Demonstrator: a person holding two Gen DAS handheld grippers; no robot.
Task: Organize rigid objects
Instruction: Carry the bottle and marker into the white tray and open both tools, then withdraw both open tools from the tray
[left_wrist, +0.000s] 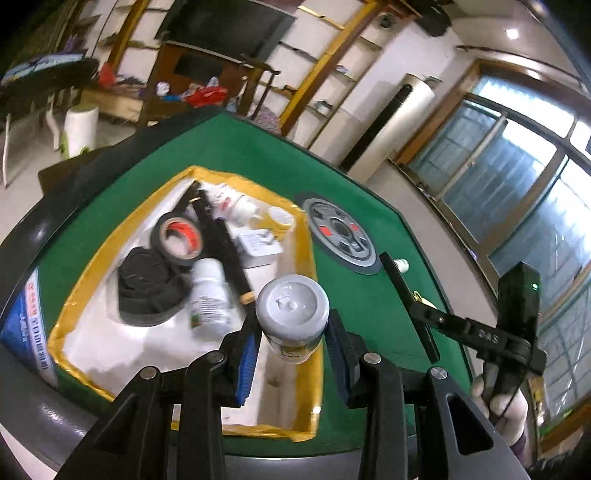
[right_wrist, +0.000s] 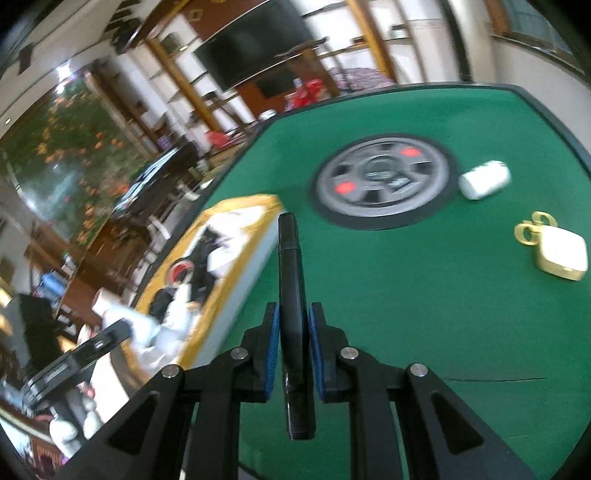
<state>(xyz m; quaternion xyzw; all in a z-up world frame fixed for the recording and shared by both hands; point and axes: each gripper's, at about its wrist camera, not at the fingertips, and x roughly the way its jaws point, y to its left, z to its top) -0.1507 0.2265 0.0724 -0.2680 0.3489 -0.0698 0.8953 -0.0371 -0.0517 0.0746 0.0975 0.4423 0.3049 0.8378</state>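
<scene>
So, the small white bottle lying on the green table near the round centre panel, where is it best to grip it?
Probably across the middle of the white bottle, coming from above: it lies on its side, so its round body offers two clear opposite sides.

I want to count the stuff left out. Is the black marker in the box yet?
No. The right gripper holds the black marker over the green table, beside the box.

Grey-lidded round jar (left_wrist: 291, 306): label under the lid mostly hidden, print unreadable. White plastic bottle lying in the yellow-rimmed white box (left_wrist: 312, 369): smeared, label (left_wrist: 208, 308) illegible. Far-end white items (left_wrist: 236, 206) blurred, can't identify. In the right wrist view the box contents (right_wrist: 192, 284) are a motion smear. Long black pen-like stick (right_wrist: 293, 325): sides covered by blue pads (right_wrist: 271, 354). Gloved hand (left_wrist: 498, 410) partly behind black handle.
</scene>
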